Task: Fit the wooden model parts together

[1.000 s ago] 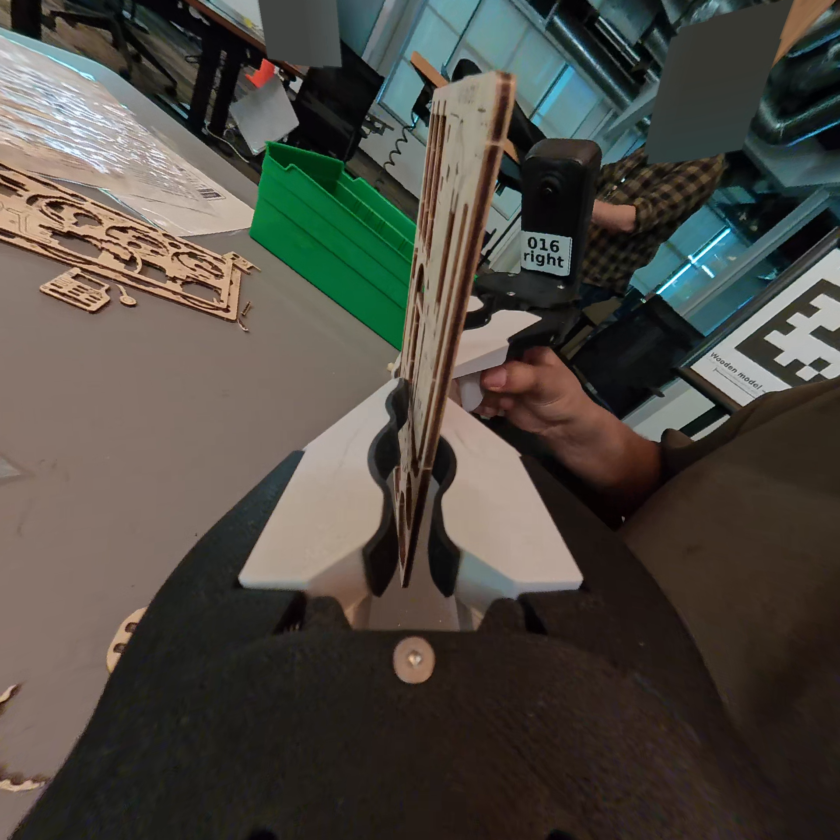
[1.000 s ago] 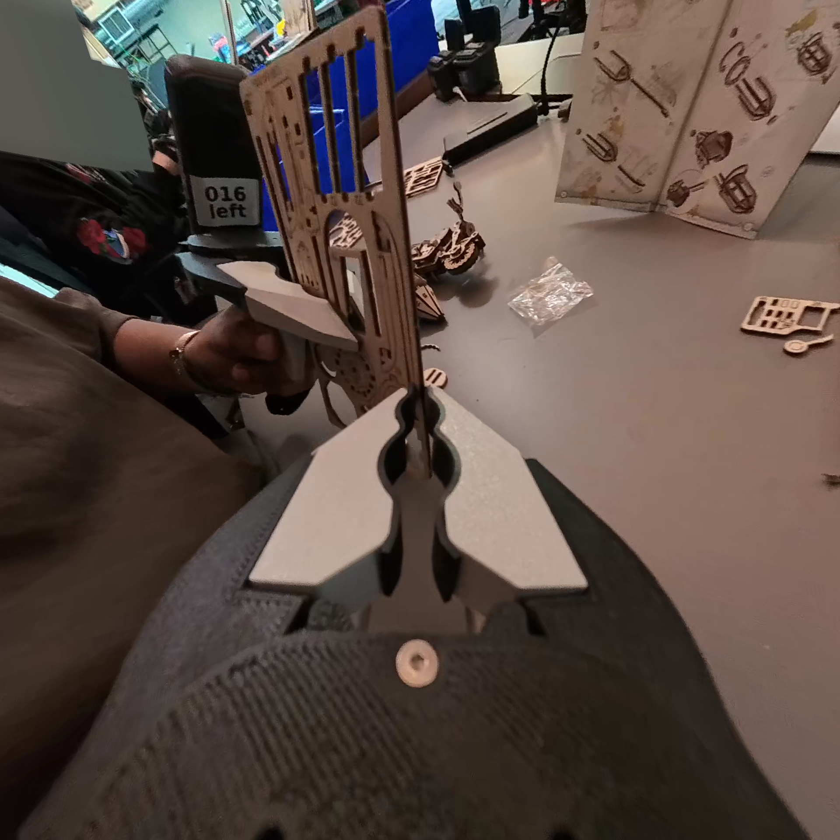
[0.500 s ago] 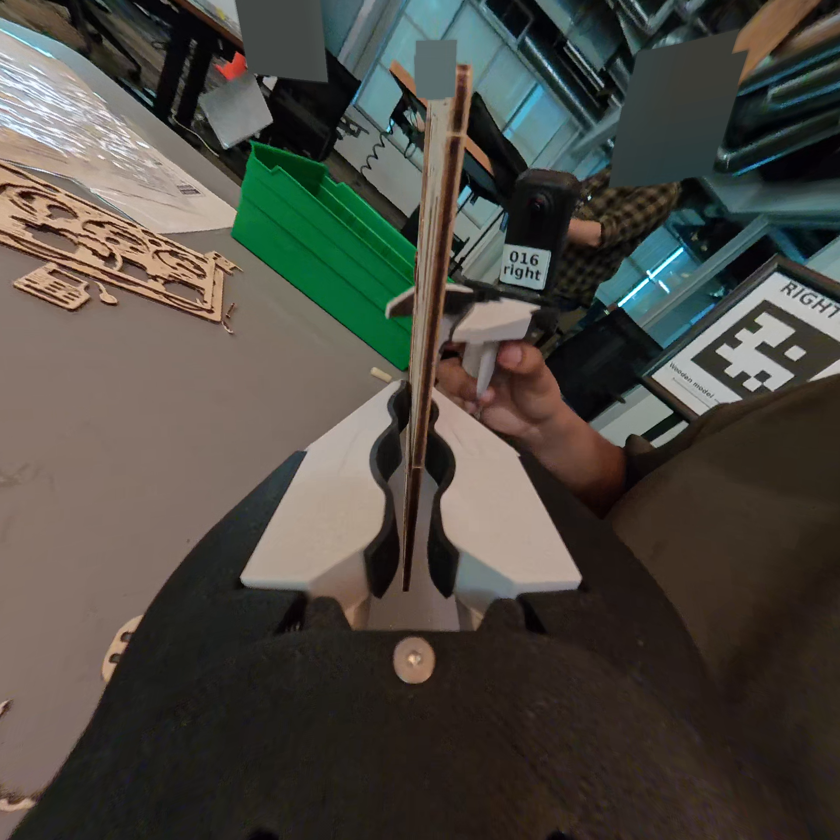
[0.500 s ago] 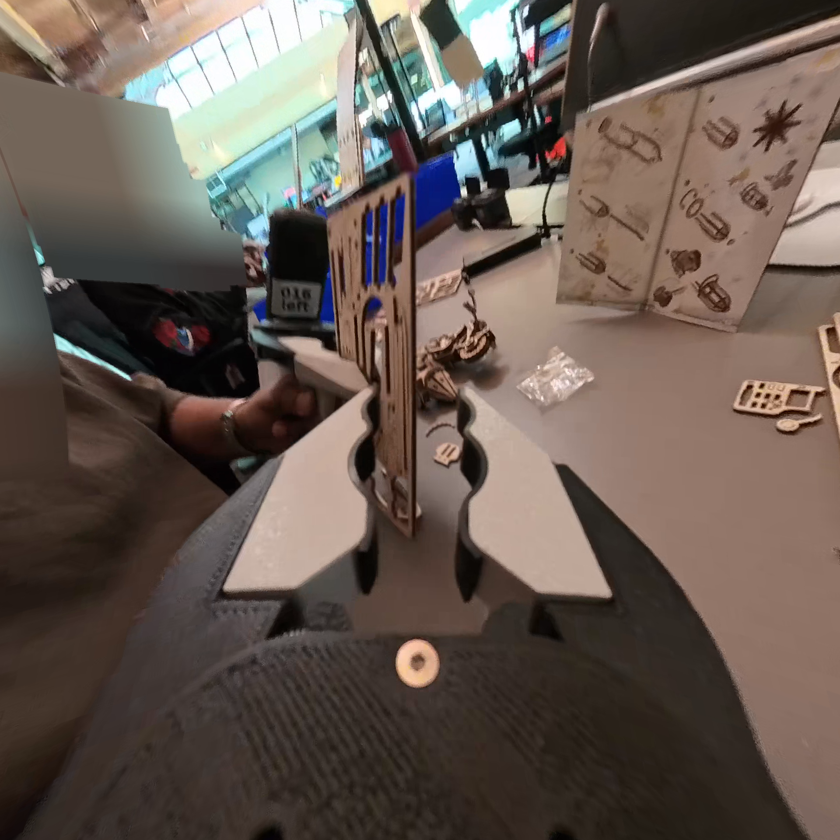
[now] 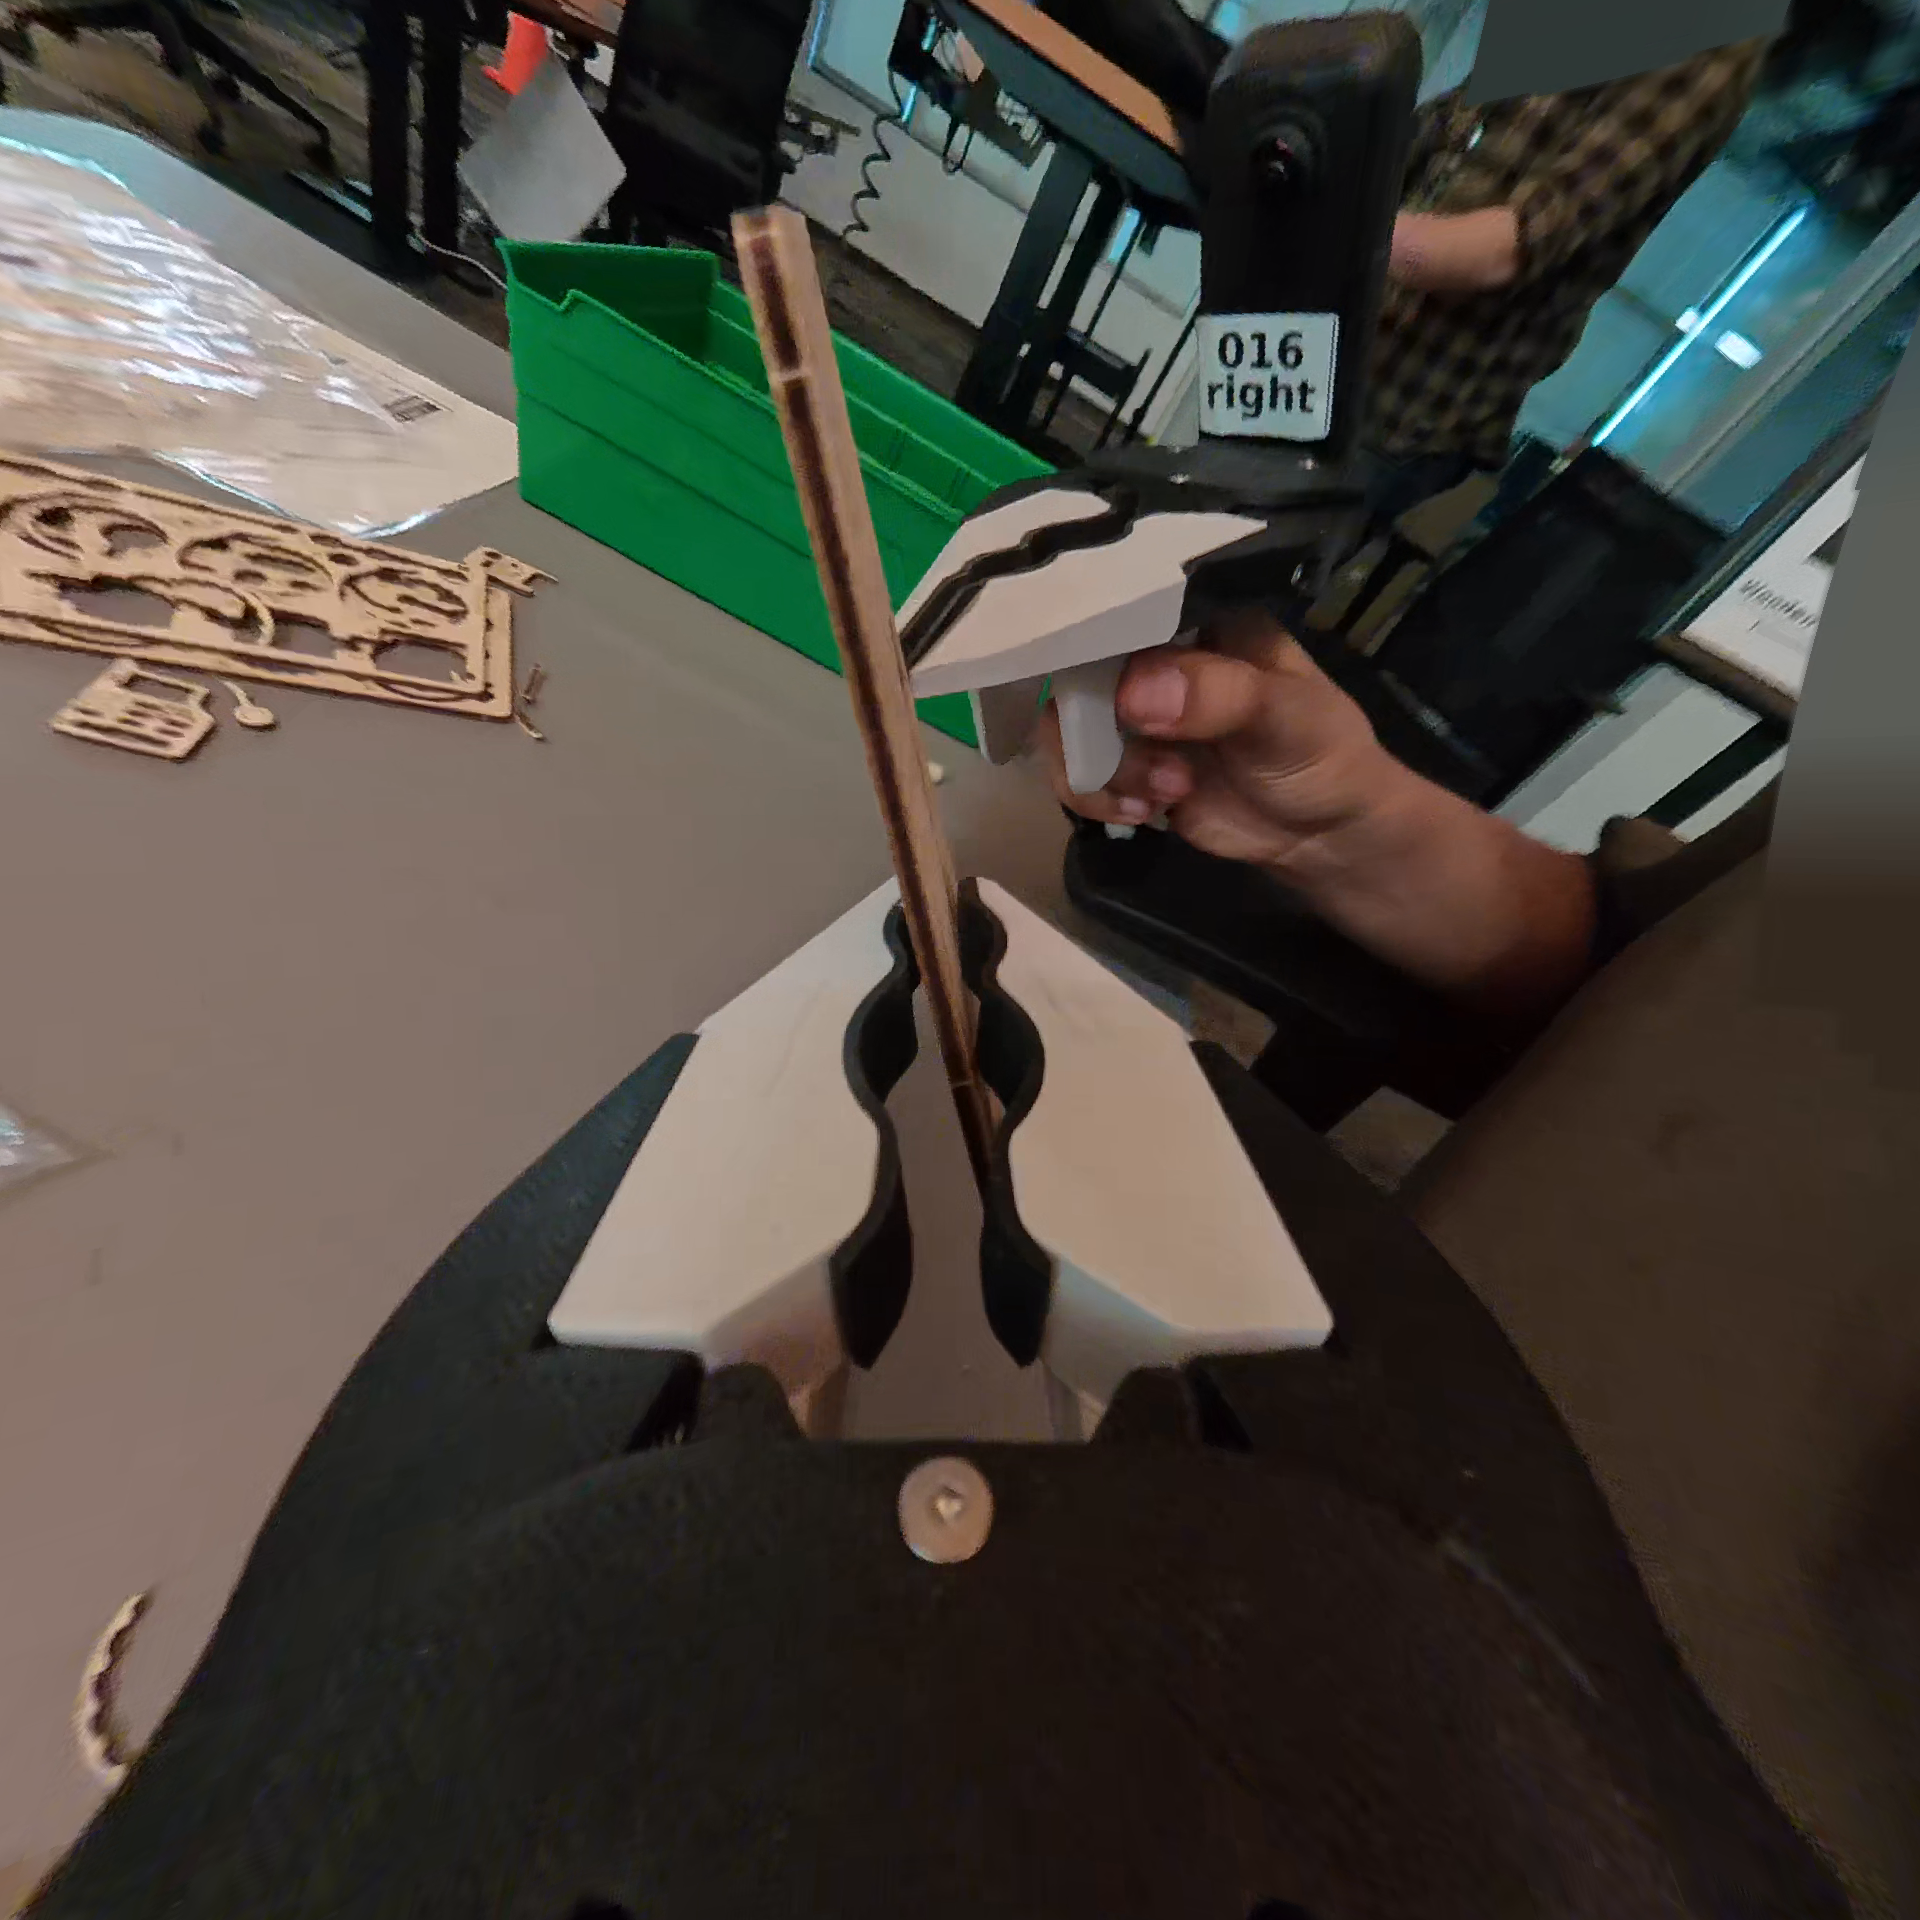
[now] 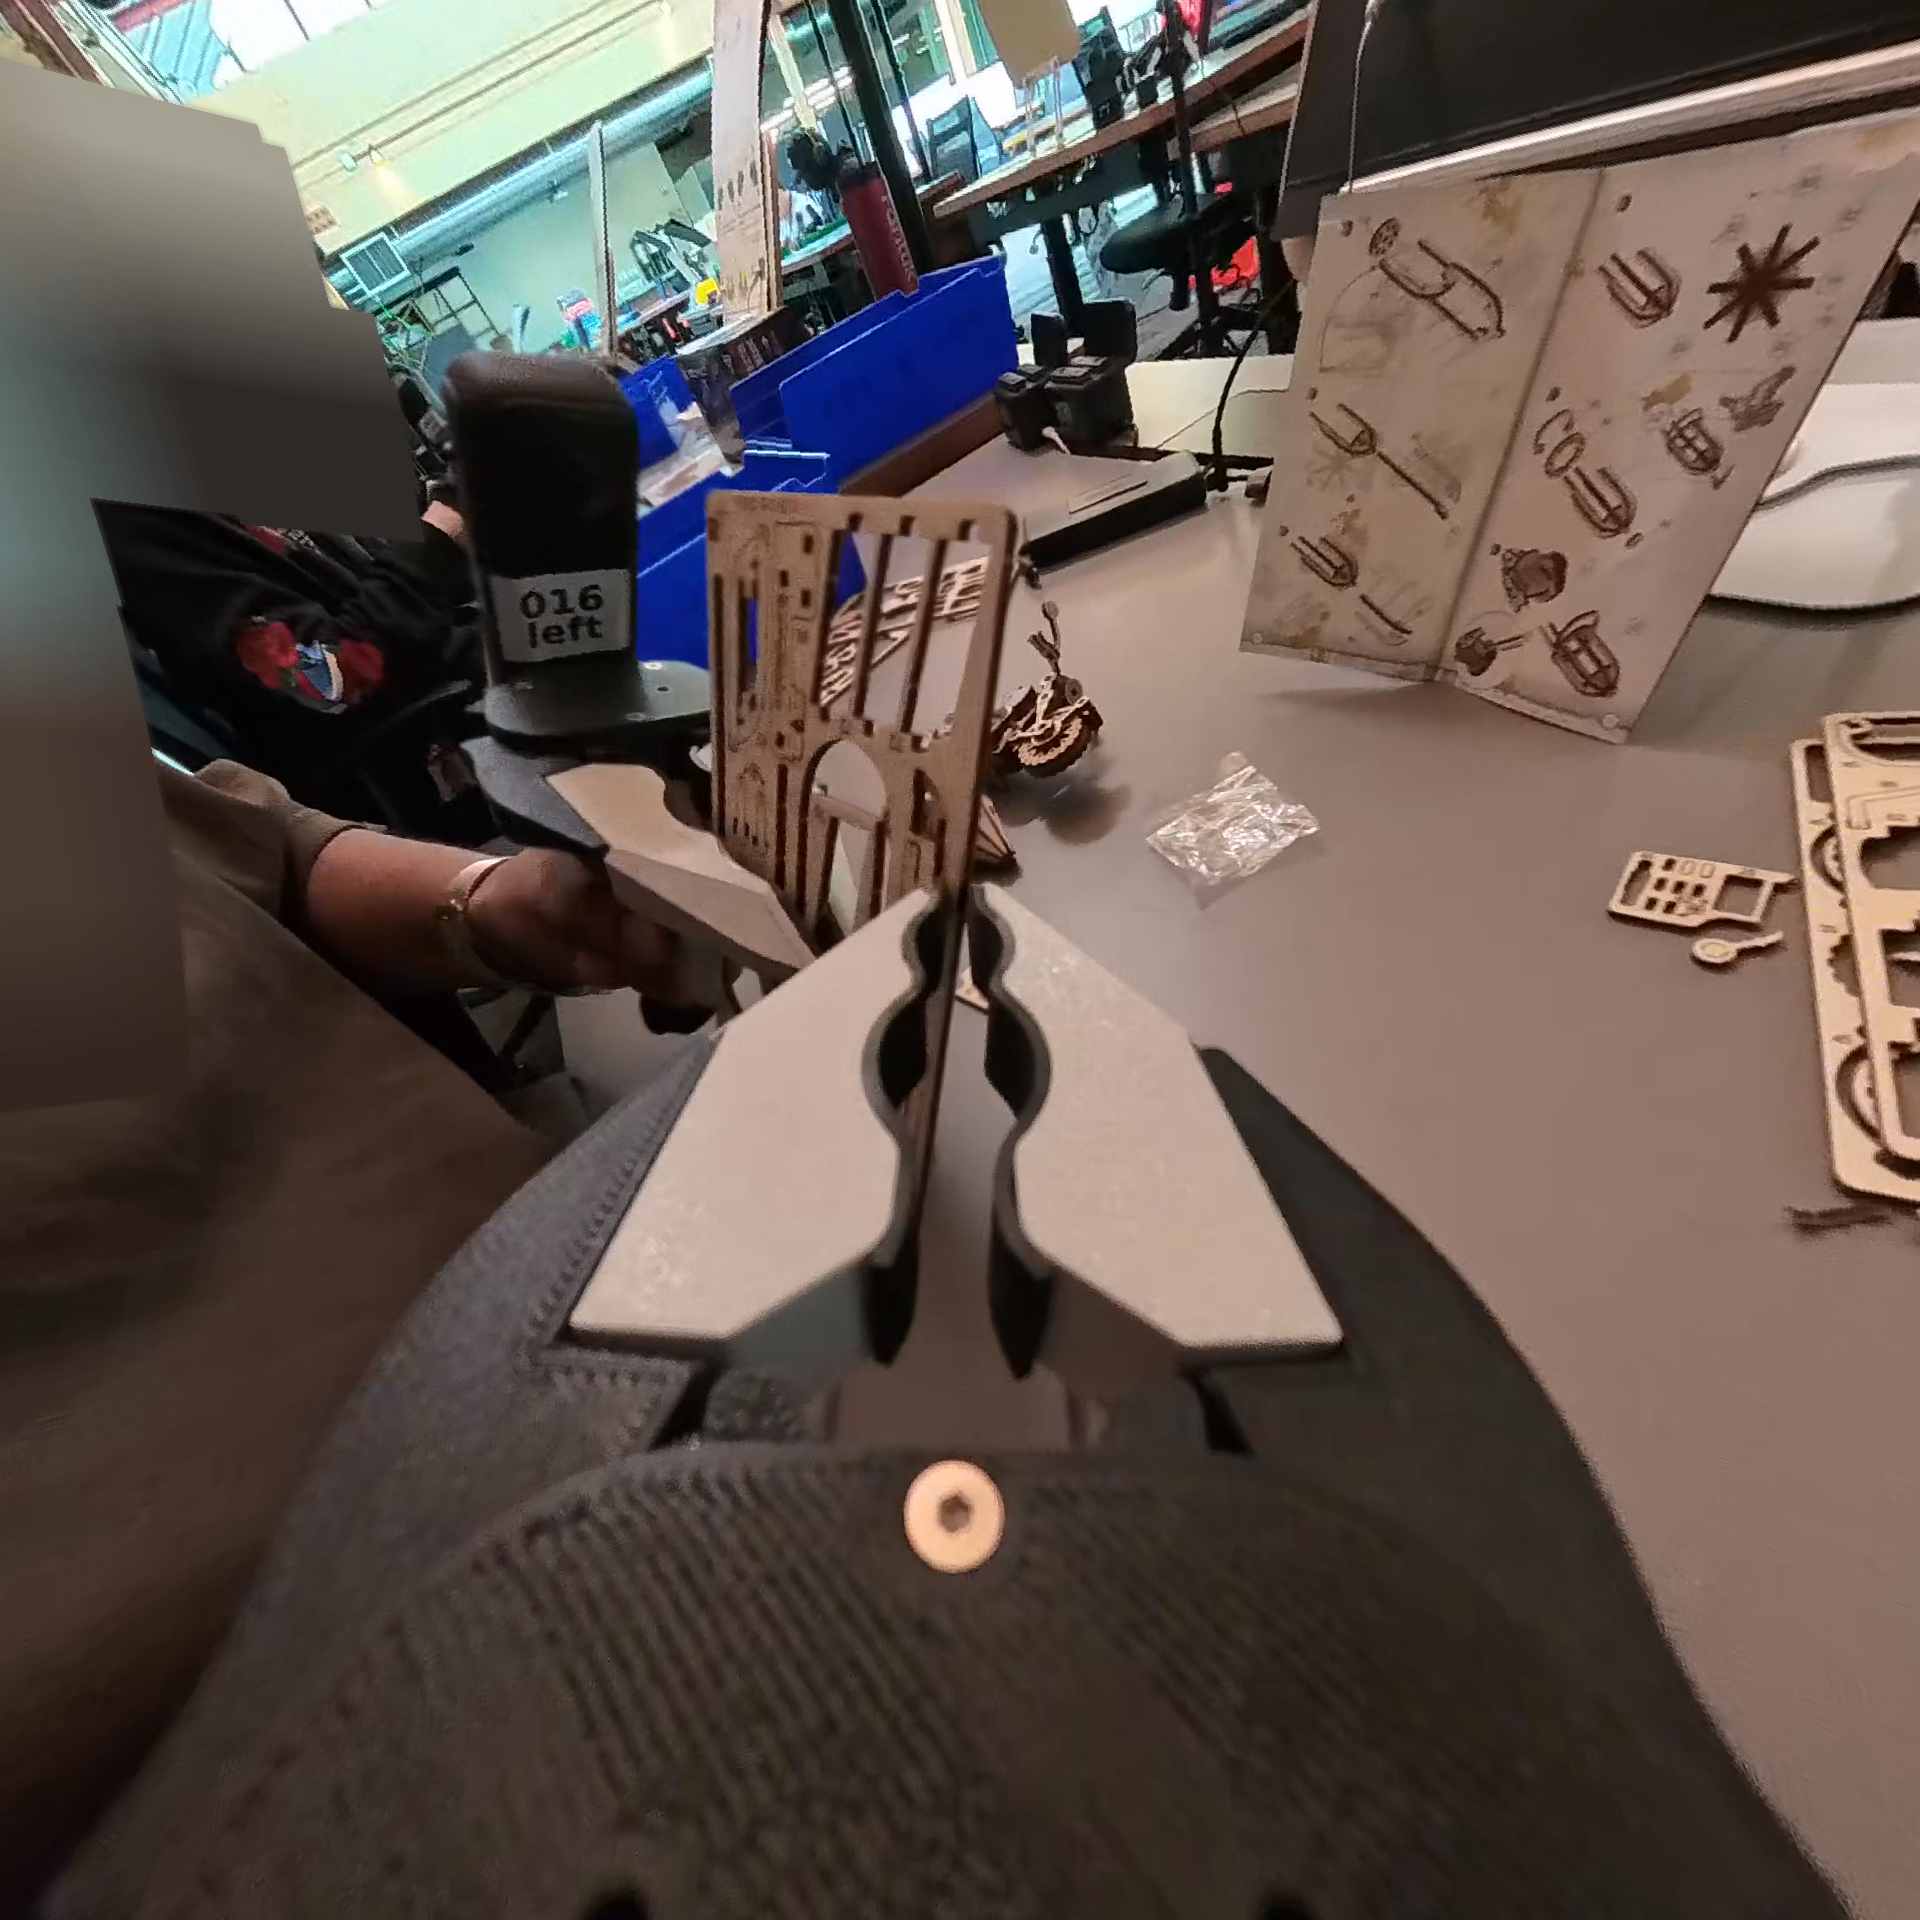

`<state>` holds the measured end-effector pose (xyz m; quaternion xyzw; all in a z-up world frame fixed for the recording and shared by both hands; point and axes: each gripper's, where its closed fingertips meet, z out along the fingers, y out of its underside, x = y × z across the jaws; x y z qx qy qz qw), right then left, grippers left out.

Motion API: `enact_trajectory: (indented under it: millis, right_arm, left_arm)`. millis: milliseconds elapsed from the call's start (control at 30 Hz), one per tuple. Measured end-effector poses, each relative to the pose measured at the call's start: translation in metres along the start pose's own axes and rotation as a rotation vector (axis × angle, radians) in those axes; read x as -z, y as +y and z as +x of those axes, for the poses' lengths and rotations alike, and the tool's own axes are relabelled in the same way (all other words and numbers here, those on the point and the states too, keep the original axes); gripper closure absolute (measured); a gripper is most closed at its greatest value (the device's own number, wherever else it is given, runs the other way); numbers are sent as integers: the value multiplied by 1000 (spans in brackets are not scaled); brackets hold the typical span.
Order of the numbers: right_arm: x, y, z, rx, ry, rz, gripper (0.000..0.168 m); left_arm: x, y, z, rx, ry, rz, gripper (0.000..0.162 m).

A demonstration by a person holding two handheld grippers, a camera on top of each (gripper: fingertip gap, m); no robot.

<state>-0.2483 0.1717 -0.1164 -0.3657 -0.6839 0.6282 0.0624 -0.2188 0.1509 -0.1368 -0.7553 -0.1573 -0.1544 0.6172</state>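
We see the wooden sheet [image 5: 831,540] held up in the air over the worktop [image 5: 416,935], standing almost upright with a small lean. The left tongs [image 5: 940,925] pinch it at its lower corner. The right tongs [image 6: 956,909] seem pressed on its other side edge, but the gap there is dark and a little blurred, so we say this with some care.

The sheet is thin plywood with many cut lines and open windows. We judge it light and rather stiff, but easy to snap along the narrow bars. It is better to hold it at the solid border, near a corner, and to squeeze softly, without twisting the two hands against each other.

The left wrist view shows the sheet only by its edge, so its pattern is hidden. It shows also a green bin [image 5: 675,436] behind. The right wrist view gives the flat face with the arch and bars, and a small finished motorbike [image 6: 1044,717] and a plastic bag [image 6: 1231,826] on the worktop.
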Motion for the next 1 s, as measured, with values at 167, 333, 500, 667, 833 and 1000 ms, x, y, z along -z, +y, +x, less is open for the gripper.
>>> enact_trajectory:
  millis: [167, 333, 500, 667, 833, 1000]
  right_arm:
    - [-2, 3, 3, -13, 39, -11, 167]
    - [-3, -7, 1, 135, 97, 20, 166]
    - [3, -15, -5, 24, -21, 86, 153]
    - [-4, 5, -7, -136, -140, 6, 153]
    - [-10, 15, -10, -137, -154, -42, 165]
    - [-4, 0, -17, -118, -219, 49, 155]
  left_arm:
    - [-1, 2, -2, -65, -54, -21, 159]
    - [2, -5, -3, 40, -8, 26, 159]
    - [14, -20, -13, 319, 116, 157, 161]
    - [18, -26, -15, 320, 118, 190, 161]
    - [18, -25, -14, 300, 113, 188, 161]
    - [19, -26, -6, 348, 208, 191, 161]
